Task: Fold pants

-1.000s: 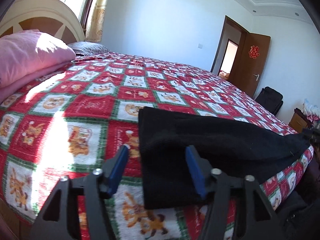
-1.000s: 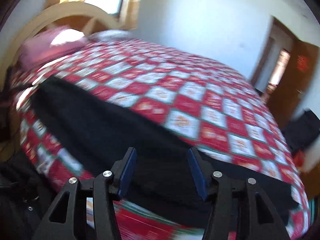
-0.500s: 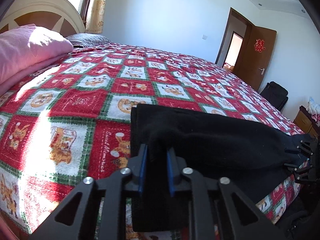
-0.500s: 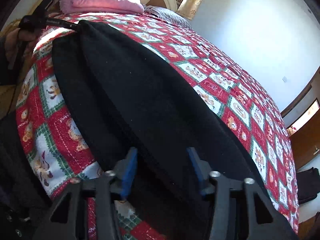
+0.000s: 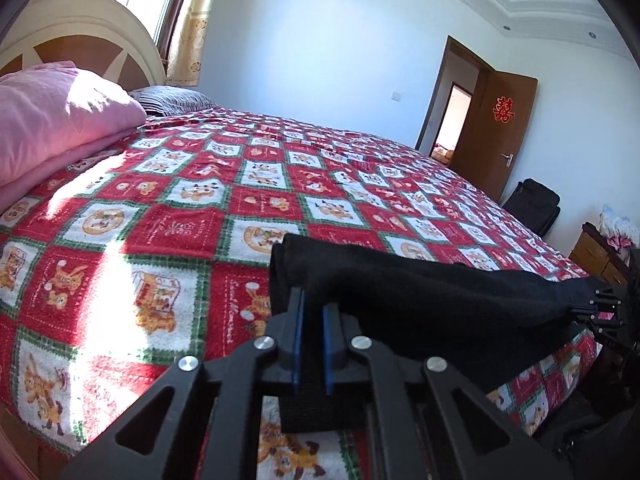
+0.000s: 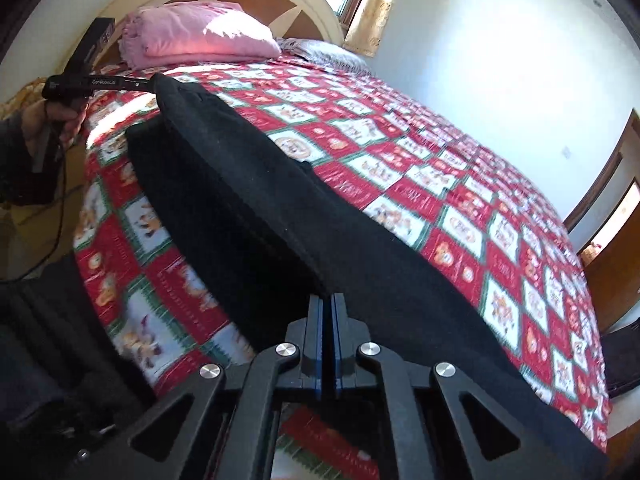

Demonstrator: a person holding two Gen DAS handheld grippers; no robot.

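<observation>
Black pants (image 5: 420, 300) lie along the near edge of the bed with the red checked blanket (image 5: 180, 224). My left gripper (image 5: 311, 300) is shut on the near edge of the pants at their left end and lifts that fabric off the bed. My right gripper (image 6: 327, 300) is shut on the pants (image 6: 256, 200) at the other end, and the cloth runs as a raised ridge between the two. The right gripper shows at the right edge of the left wrist view (image 5: 600, 308); the left gripper shows at upper left of the right wrist view (image 6: 92, 82).
A pink folded quilt (image 5: 52, 120) and a striped pillow (image 5: 172, 98) lie by the headboard (image 5: 80, 36). A brown door (image 5: 496, 132) stands open at the far right, with a black bag (image 5: 532, 204) and a wooden nightstand (image 5: 596, 256) beyond the bed.
Both grippers went from open to shut on the pants' near edge, the left first, then the right. The held edge has risen off the blanket into a ridge.
</observation>
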